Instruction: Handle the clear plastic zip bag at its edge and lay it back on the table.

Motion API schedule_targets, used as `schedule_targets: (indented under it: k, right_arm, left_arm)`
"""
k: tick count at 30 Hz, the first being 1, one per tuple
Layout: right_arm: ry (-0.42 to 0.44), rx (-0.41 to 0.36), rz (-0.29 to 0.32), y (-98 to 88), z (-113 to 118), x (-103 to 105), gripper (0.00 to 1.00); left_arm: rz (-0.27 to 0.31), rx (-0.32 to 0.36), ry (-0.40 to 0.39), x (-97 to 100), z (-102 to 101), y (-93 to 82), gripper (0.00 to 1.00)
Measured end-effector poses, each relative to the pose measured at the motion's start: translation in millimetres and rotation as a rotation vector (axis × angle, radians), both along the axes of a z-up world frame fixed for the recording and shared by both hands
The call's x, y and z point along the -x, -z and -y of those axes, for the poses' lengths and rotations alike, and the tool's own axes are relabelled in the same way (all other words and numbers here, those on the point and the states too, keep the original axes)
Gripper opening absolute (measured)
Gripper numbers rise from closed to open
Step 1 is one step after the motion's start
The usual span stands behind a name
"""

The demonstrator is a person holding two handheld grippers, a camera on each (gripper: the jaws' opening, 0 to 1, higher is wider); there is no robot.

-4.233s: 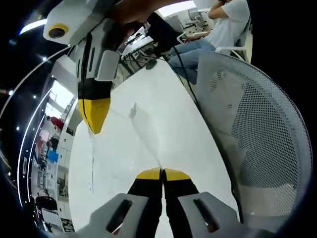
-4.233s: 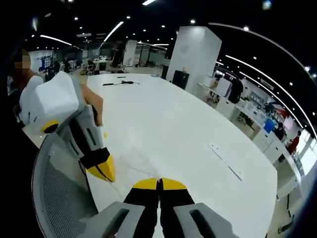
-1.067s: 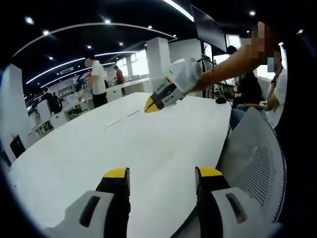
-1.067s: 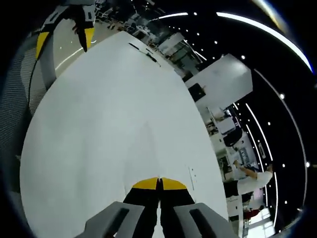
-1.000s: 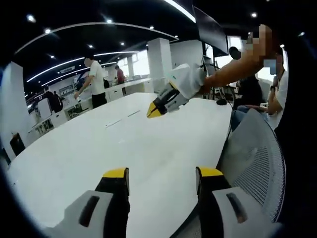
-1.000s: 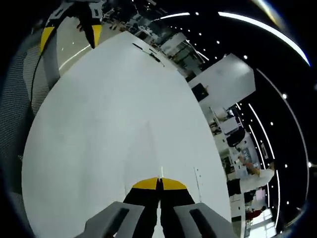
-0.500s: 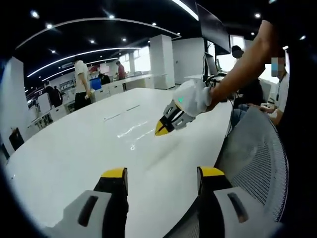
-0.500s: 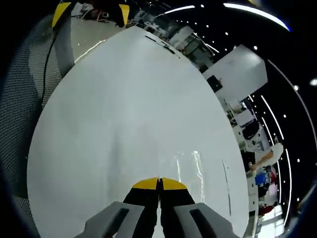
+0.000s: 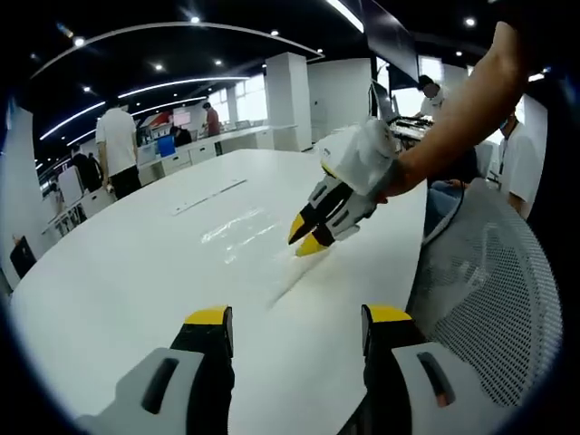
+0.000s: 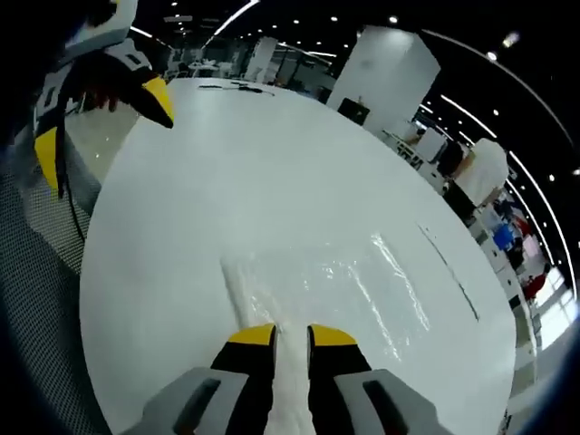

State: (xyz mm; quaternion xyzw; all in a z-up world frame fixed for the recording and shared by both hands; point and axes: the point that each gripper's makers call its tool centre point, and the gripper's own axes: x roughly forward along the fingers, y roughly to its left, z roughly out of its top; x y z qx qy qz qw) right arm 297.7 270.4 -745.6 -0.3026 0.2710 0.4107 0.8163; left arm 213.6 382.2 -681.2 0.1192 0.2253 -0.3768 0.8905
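The clear plastic zip bag lies flat and glossy on the white table, with its near edge running in between my right gripper's jaws. My right gripper is open by a narrow gap and low over the table. In the left gripper view that bag gleams just left of the right gripper, whose tips touch down beside it. My left gripper stands wide open over the table's near edge with nothing between its jaws. The left gripper also appears at the top left of the right gripper view.
A grey mesh chair back stands against the table's near edge, also the mesh chair at the lower left. A thin slot runs along the table beyond the bag. People stand at desks behind. A cable lies at the far end.
The right gripper came down to the table and its jaws parted; the bag now lies spread flat. The left gripper, shut 4.2 s ago, has stayed open over the last second.
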Motion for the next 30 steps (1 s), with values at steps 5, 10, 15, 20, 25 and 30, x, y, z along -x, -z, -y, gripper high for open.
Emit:
schedule_targets:
  k: [5, 10, 15, 20, 25, 30]
  right_arm:
    - [0.158, -0.177, -0.039, -7.2, 23, 4, 0.38]
    - [0.304, -0.29, -0.072, -0.8, 53, 7, 0.55]
    - [0.347, -0.303, -0.07, 1.1, 69, 14, 0.66]
    - [0.382, -0.304, -0.043, 3.0, 83, 25, 0.82]
    - [0.423, -0.329, -0.023, -0.5, 91, 24, 0.89]
    - [0.443, -0.329, -0.037, 5.9, 95, 25, 0.91]
  left_arm:
    - [0.016, 0.02, -0.05, -23.0, 0, 7.5, 0.56]
    - [0.004, 0.017, -0.057, -39.4, 3, 17.7, 0.58]
    - [0.006, 0.019, -0.022, -50.4, 11, 23.9, 0.62]
    - [-0.012, 0.095, -0.088, -62.8, 2, 30.3, 0.7]
    - [0.006, 0.145, -0.145, -54.8, -6, 32.6, 0.77]
    - [-0.029, 0.047, -0.11, -33.9, -1, 53.0, 0.77]
